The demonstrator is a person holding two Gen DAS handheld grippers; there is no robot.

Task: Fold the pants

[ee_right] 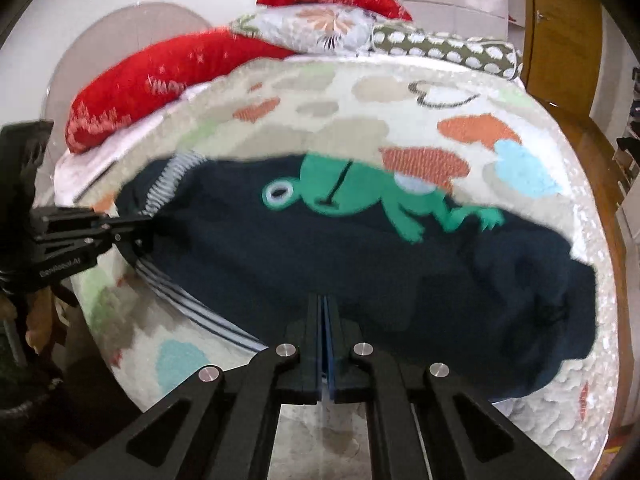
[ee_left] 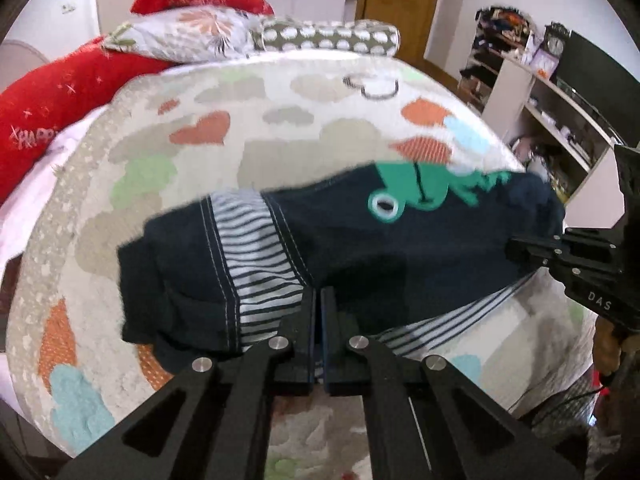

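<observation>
Small navy pants (ee_left: 400,248) with a green frog patch (ee_left: 420,188) and a striped lining (ee_left: 256,248) lie across the patterned blanket (ee_left: 280,140), held up along their near edge. My left gripper (ee_left: 319,296) is shut on the pants near the striped band. My right gripper (ee_right: 323,304) is shut on the near navy edge of the pants (ee_right: 360,264). The frog (ee_right: 360,200) also shows in the right wrist view. Each gripper shows in the other's view, the right (ee_left: 516,246) and the left (ee_right: 136,236), both pinching fabric.
Red pillows (ee_left: 68,88), a floral pillow (ee_left: 192,36) and a dotted bolster (ee_left: 332,36) lie at the far end of the bed. White shelves (ee_left: 532,96) with clutter stand at right. A wooden door (ee_right: 560,20) is behind. The blanket edge (ee_right: 600,280) drops off at right.
</observation>
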